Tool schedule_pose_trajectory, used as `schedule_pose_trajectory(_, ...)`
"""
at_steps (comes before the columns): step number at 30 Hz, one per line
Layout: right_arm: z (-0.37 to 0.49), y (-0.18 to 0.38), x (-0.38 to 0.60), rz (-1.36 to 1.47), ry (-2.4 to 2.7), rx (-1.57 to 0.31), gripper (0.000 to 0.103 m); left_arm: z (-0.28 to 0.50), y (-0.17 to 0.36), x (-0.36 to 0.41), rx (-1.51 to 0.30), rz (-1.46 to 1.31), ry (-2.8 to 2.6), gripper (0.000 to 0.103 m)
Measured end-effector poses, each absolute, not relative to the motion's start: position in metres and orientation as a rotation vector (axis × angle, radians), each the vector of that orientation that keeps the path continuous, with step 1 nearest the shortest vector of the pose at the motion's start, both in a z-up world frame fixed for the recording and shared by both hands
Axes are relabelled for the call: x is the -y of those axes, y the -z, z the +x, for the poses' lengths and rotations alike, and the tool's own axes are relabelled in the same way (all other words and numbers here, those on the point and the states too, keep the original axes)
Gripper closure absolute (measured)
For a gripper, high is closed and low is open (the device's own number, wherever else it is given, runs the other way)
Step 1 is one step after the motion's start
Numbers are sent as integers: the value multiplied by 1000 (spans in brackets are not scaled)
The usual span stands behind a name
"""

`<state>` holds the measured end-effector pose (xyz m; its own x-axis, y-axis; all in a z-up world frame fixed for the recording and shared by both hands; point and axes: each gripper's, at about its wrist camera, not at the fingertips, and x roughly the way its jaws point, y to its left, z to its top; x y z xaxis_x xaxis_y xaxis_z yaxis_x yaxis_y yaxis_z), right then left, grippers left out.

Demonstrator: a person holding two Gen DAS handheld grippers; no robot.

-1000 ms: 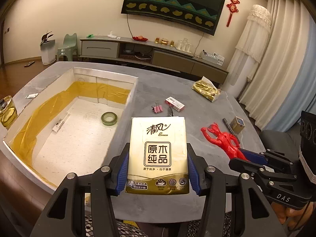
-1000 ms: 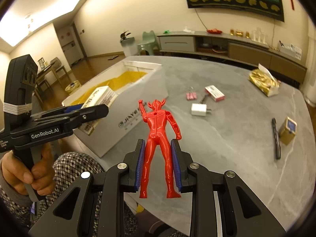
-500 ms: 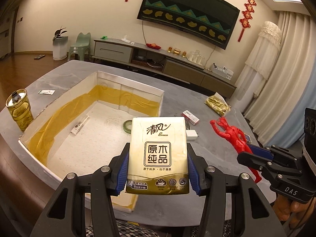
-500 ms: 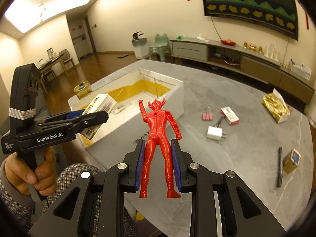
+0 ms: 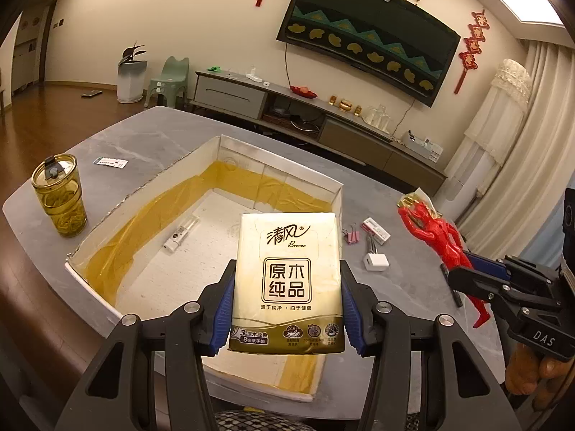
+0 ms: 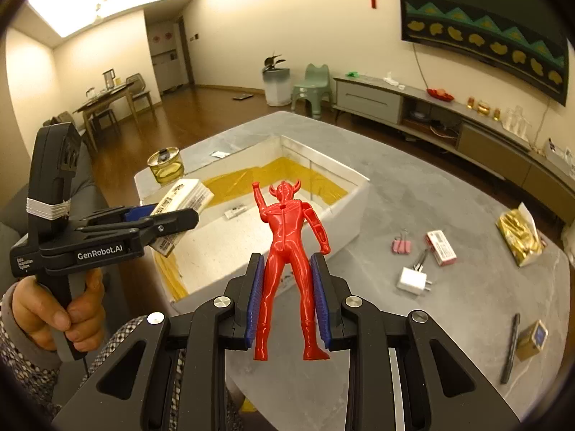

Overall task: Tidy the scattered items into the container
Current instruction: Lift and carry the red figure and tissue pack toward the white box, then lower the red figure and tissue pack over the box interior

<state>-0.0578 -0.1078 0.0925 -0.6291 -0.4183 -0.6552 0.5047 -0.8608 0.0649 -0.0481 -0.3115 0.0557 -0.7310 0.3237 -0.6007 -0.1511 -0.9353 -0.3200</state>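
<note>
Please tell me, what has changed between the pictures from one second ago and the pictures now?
Both grippers moved toward the white foam box. The left gripper now holds the tissue pack over the box interior, and the right gripper has carried the red figure closer to the box wall. Nothing was taken or let go. The charger, pink clips and pen stayed on the table.
</note>
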Motion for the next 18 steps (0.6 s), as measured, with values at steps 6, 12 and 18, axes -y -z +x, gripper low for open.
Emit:
schedule_pose_trajectory(6, -75, -92, 127, 936, 2412, -216, 75, -58, -55, 321, 359, -1008, -2700, 50)
schedule_pose_trajectory(12, -96, -90, 147, 933, 2383, -270, 75, -70, -53, 330, 352, -1021, -2716, 50)
schedule_pose_trajectory(18, -121, -82, 168, 956, 2356, -317, 75, -85, -48, 334, 342, -1056, -2719, 50)
